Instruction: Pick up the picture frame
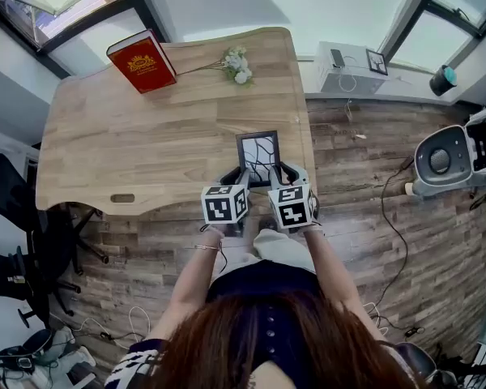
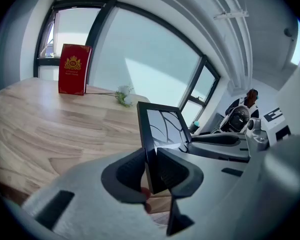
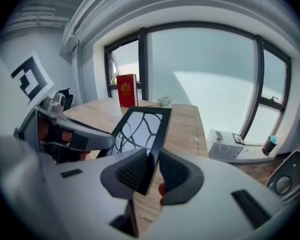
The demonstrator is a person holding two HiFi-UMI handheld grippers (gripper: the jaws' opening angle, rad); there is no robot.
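A small black picture frame with a dark branching line drawing hangs over the near right part of the wooden table. My left gripper is shut on the frame's lower left edge, and in the left gripper view the frame stands up between its jaws, whose tips press on it. My right gripper is shut on the lower right edge; the right gripper view shows the frame tilted and its bottom edge pinched at the jaw tips.
A red book stands at the table's far left and a sprig of white flowers lies at the far middle. A white box sits right of the table. A grey machine stands on the floor at right, and office chairs are at left.
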